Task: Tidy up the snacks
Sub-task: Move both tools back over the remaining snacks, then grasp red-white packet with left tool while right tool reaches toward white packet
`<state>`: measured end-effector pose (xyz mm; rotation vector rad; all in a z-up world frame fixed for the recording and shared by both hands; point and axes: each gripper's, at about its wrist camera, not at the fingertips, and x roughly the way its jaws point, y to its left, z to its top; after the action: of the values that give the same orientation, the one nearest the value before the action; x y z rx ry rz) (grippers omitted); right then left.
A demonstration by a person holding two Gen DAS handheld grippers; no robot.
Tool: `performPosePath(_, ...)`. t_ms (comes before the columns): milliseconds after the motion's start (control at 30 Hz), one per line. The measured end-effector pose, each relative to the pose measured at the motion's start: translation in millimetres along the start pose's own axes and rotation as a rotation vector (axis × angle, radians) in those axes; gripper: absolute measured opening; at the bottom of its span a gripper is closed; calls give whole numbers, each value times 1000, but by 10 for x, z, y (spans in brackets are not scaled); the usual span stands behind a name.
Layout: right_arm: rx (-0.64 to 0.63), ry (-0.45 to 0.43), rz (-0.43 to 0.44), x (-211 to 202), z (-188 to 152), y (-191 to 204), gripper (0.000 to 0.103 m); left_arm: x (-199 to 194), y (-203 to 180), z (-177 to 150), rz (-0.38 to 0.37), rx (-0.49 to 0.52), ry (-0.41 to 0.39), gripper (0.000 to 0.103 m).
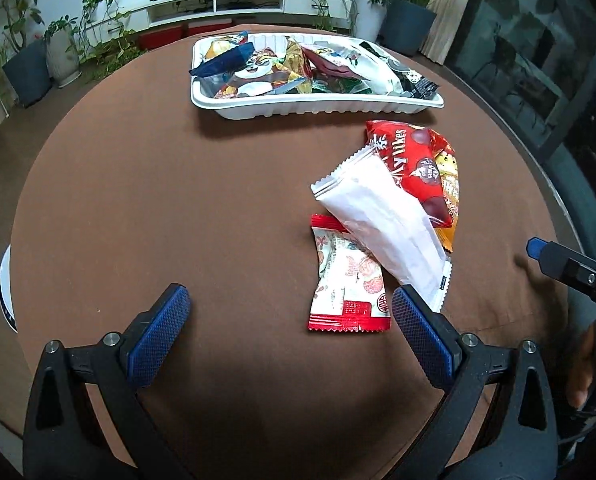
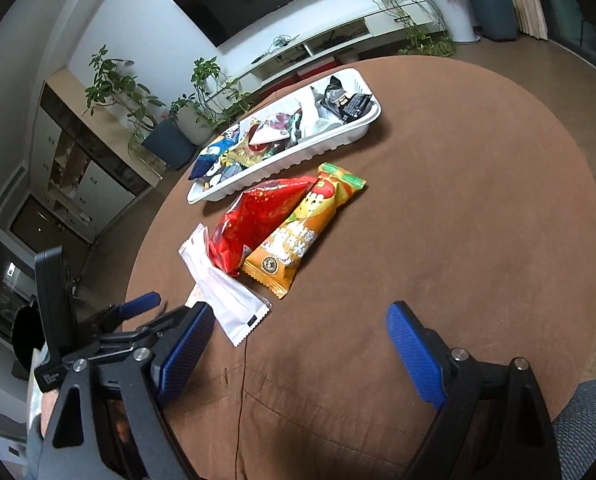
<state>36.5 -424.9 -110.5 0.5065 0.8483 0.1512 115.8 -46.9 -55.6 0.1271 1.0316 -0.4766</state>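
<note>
Lying in a loose pile on the round brown table (image 1: 137,200) are four snack packets. A white packet (image 1: 382,220) rests across a red bag (image 1: 414,160) and overlaps the top of a red-and-white floral packet (image 1: 348,284); an orange packet (image 2: 298,240) sits under the red bag's far side, mostly hidden in the left wrist view. Beyond them stands a white ribbed tray (image 1: 318,106), already crowded with wrappers. The left claw (image 1: 289,320) hangs above the table with its blue pads wide apart and nothing between them; its right pad is just beside the lower end of the white packet, though whether it touches is hard to tell. The right claw (image 2: 298,340) also stands wide apart and empty, over bare cloth near the white packet's corner.
</note>
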Motion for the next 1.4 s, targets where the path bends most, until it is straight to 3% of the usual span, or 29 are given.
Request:
performPosePath(300, -23, 6, -20, -8, -53, 41, 88, 171, -103, 141, 46, 69, 40, 102)
performPosePath(433, -28, 5, -27, -8, -60, 45, 88, 253, -134, 184, 53, 79, 57, 87)
performPosePath(700, -25, 11, -31, 3, -72, 37, 88, 292, -147, 237, 64, 87, 51, 84)
performPosePath(1000, -30, 10, -49, -5, -98, 37, 88, 338, -213, 322, 56, 101, 34, 65)
performPosePath(1167, -28, 14, -60, -3, -98, 37, 88, 317, -186, 327, 53, 102, 24, 43)
performPosePath(1400, -37, 19, -70, 23, -76, 59, 88, 296, -132, 298, 42, 103, 23, 34)
